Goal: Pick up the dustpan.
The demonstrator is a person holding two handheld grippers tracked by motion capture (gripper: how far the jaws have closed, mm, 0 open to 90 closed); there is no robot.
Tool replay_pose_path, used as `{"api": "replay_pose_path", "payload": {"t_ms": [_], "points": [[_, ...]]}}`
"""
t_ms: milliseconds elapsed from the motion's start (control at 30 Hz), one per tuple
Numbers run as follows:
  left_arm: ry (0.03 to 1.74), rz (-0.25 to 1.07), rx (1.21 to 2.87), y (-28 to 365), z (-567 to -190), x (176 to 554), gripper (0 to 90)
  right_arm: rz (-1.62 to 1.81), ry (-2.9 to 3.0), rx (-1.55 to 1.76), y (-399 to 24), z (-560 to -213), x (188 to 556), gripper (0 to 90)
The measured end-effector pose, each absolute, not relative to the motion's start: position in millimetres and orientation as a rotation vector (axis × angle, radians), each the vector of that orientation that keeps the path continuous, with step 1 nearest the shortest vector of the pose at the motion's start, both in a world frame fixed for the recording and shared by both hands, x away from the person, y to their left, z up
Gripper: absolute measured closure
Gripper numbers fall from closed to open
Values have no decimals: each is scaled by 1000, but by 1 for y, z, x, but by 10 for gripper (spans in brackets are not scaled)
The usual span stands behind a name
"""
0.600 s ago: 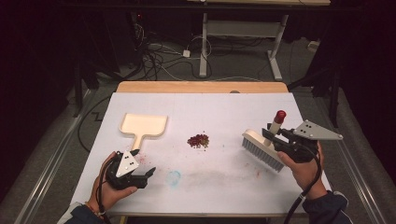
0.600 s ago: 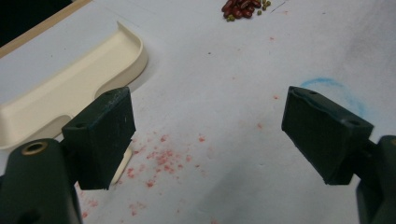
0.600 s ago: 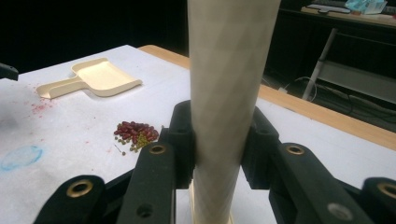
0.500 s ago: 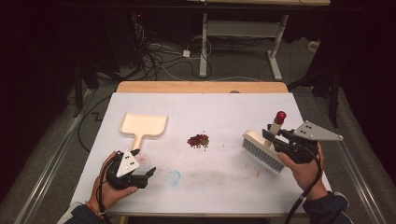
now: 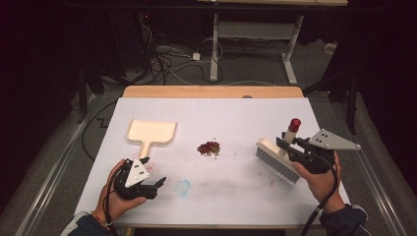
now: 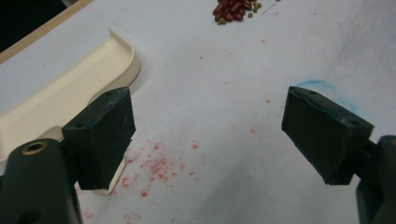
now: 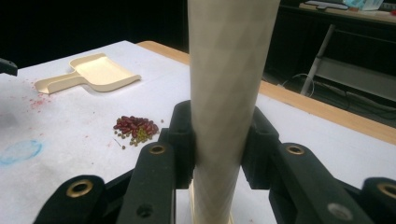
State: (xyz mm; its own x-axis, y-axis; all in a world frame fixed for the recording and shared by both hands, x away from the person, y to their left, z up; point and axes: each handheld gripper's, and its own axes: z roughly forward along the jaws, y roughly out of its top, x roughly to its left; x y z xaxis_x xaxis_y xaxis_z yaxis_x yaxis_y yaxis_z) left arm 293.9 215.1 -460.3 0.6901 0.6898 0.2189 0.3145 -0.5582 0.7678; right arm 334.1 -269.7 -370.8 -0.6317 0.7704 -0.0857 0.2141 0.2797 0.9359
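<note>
A cream dustpan [image 5: 151, 132] lies flat at the left of the white table cover, its handle pointing toward me. A small pile of red beans [image 5: 209, 148] sits mid-table. My right gripper [image 5: 286, 146] is shut on the handle of a cream brush [image 5: 273, 158], whose bristles rest on the table right of the beans. In the right gripper view the pale handle [image 7: 229, 93] stands clamped between the jaws, with the beans [image 7: 135, 127] and dustpan [image 7: 98, 72] beyond. My left gripper [image 5: 154, 172] is open with nothing between its jaws, just short of the dustpan handle [image 6: 70, 98].
Red specks and a blue smear [image 5: 183, 187] mark the cover [image 5: 236, 118] near the front. A wooden table edge [image 5: 211, 91] runs along the back. Beyond it are cables and a metal desk frame [image 5: 255, 29] on the floor.
</note>
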Motion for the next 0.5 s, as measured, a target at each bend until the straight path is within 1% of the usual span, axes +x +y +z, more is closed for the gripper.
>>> {"api": "replay_pose_path", "payload": {"t_ms": [500], "points": [[787,651,2177,216,-463,297,167,1391,2045,865,-235,-372,371,705]]}}
